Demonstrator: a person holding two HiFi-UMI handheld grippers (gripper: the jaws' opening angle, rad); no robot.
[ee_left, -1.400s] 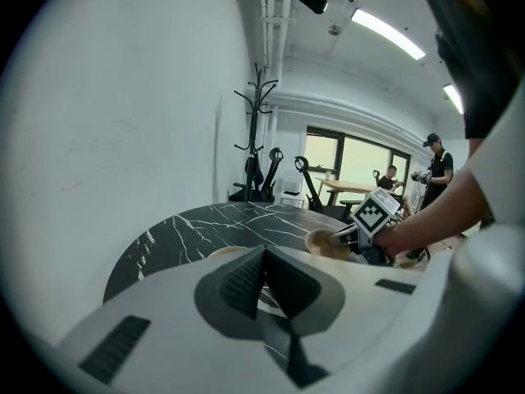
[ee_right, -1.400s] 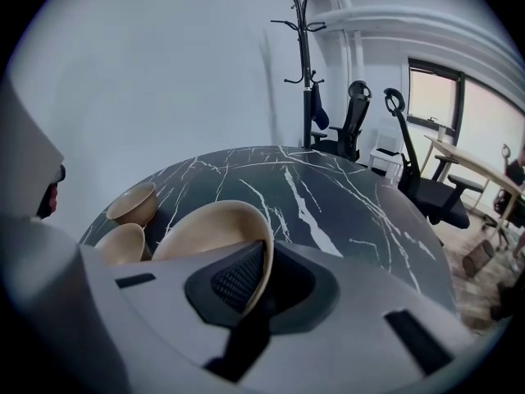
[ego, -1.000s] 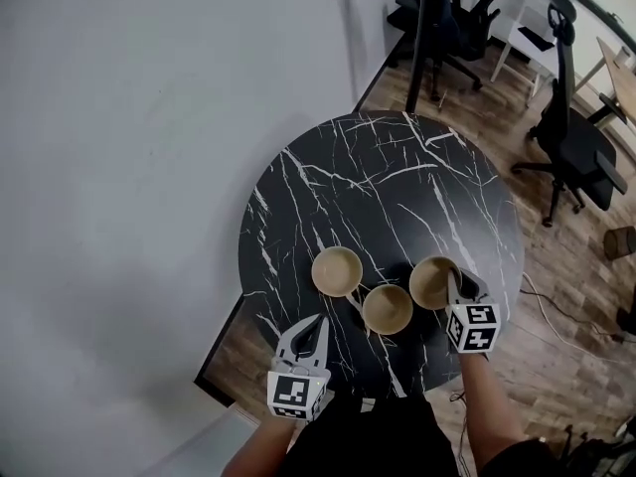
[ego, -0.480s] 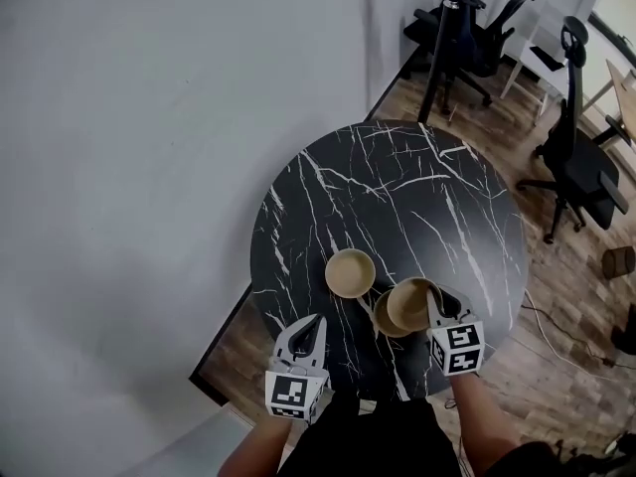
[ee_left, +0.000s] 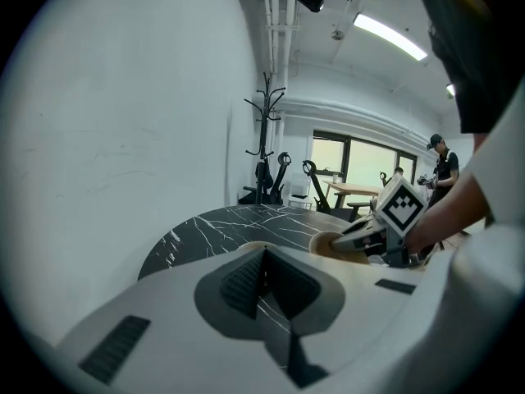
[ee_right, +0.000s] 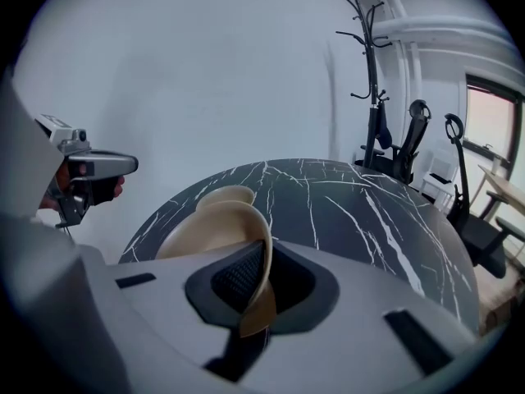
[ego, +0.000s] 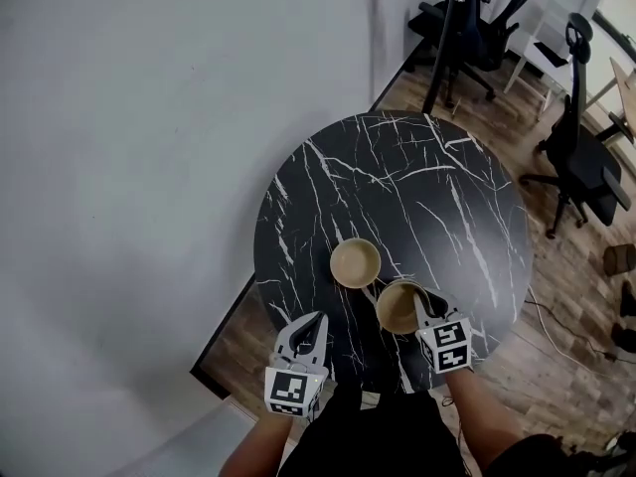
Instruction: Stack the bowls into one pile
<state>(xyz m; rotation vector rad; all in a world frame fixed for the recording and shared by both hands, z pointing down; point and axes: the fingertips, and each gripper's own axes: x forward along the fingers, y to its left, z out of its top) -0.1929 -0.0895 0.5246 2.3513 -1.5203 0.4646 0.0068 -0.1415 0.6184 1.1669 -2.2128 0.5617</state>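
On the far left there is a plain grey wall (ego: 119,167). Next to it stands a round black surface (ego: 397,187) with white marble veins.

The left gripper (ego: 310,328) is at the near edge of the surface, on its left side. In the left gripper view its jaws are clenched together and nothing is between them. It touches no bowl.

To the right of it, and a little further from the person, a beige bowl (ego: 355,262) stands upright on the surface. It is alone and nothing touches it.

Just beside this bowl, nearer to the person, is a second beige bowl (ego: 397,306). The right gripper (ego: 425,311) holds it. In the right gripper view the jaws are grasping the wall of this bowl (ee_right: 209,228) at the rim, one jaw inside and one outside, and the bowl is tilted. The first bowl (ee_right: 221,194) is visible just behind it. From the head view I cannot tell what lies under the held bowl.

Further right, beyond the surface, there is a wooden floor (ego: 566,306), with a black coat stand (ego: 449,38) and black office chairs (ego: 586,157) on it.
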